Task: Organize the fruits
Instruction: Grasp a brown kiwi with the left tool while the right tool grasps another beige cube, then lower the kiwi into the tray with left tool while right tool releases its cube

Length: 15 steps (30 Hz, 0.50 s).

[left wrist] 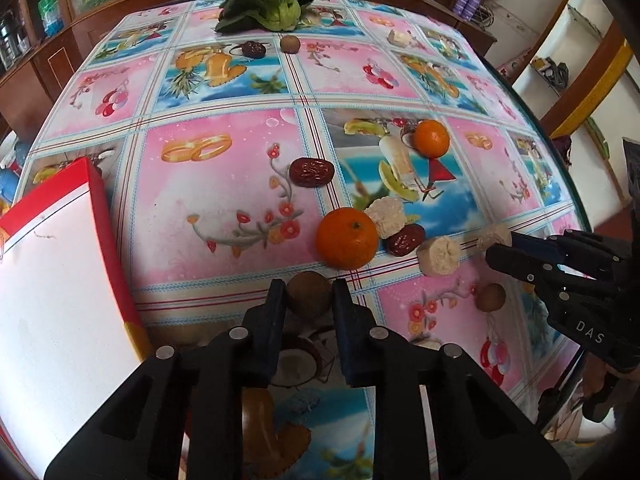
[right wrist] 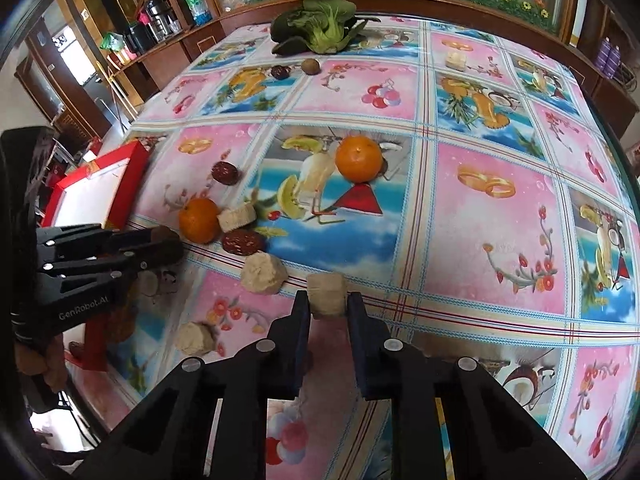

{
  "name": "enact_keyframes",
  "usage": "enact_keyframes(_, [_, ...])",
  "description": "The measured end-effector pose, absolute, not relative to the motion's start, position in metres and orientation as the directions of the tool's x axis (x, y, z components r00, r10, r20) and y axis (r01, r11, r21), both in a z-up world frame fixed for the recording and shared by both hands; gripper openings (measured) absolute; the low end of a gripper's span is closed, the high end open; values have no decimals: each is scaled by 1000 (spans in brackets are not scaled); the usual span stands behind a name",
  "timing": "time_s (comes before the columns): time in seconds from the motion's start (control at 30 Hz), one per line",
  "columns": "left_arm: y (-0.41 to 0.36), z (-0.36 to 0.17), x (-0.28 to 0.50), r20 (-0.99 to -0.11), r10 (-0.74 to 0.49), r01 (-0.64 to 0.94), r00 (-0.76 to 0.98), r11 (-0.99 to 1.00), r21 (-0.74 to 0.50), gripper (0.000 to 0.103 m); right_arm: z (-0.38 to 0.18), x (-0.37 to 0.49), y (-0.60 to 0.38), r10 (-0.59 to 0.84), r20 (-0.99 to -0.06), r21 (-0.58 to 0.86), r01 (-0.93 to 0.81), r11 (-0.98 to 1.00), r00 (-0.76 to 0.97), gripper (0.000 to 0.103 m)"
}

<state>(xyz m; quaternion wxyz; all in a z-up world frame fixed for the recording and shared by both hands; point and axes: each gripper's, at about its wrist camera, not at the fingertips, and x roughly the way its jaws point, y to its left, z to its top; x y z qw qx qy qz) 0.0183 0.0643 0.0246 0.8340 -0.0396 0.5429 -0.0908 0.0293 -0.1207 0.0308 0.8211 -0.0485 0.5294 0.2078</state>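
From the left wrist we look low and close across the table [left wrist: 224, 200], toward the far cabinet; from the right wrist, likewise, offset rightward. Both views share the orange [left wrist: 347, 238] [right wrist: 199, 220], and each sees the other gripper.

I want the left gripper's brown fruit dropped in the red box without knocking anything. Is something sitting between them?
Nothing visible does. The left gripper has the brown fruit between its fingers, and the red box lies just to its left, with only bare tablecloth between. The oranges and dates sit on the other side.
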Motion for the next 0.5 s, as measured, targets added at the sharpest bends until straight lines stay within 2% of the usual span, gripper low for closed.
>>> enact_keyframes(0.27, [85, 54, -11, -859, -229, 66, 458, 972, -225, 20, 57, 20, -101, 394, -850, 217, -449, 867, 350, 19])
enact_keyframes(0.5, [121, 70, -41, -844, -201, -11, 497, 971, -238, 21, 70, 12, -63, 471, -825, 259, -532, 806, 312, 19])
